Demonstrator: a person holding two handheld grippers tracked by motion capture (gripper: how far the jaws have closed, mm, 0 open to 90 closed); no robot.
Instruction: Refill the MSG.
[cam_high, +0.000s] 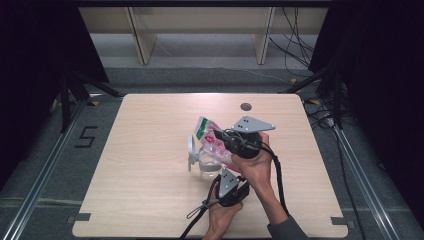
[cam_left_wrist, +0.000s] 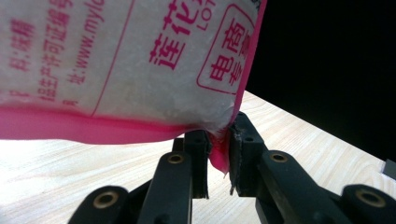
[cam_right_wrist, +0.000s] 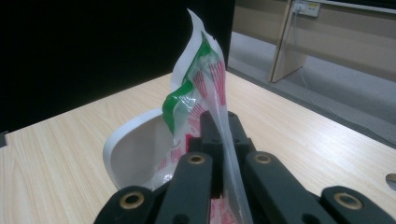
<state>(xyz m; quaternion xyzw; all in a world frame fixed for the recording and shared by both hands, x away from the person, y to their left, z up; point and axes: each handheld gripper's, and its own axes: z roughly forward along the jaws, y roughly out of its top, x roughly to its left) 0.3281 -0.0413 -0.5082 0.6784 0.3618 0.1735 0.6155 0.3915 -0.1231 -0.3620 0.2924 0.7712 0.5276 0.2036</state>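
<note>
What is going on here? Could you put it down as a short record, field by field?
Work in hand: a plastic bag with pink print, held up between two grippers
Left gripper: shut on the bag's pink bottom corner
Right gripper: shut on the bag's thin film
Bag contents: white grains
Beneath the bag: a clear container with a white lid standing open
Surface: wooden table
Bag opening: cannot tell if it is cut

This place looks like a lab made for recording. A plain wooden table stands on grey carpet between black curtains, with metal rails, loose cables and a taped number 5 on the floor.
</note>
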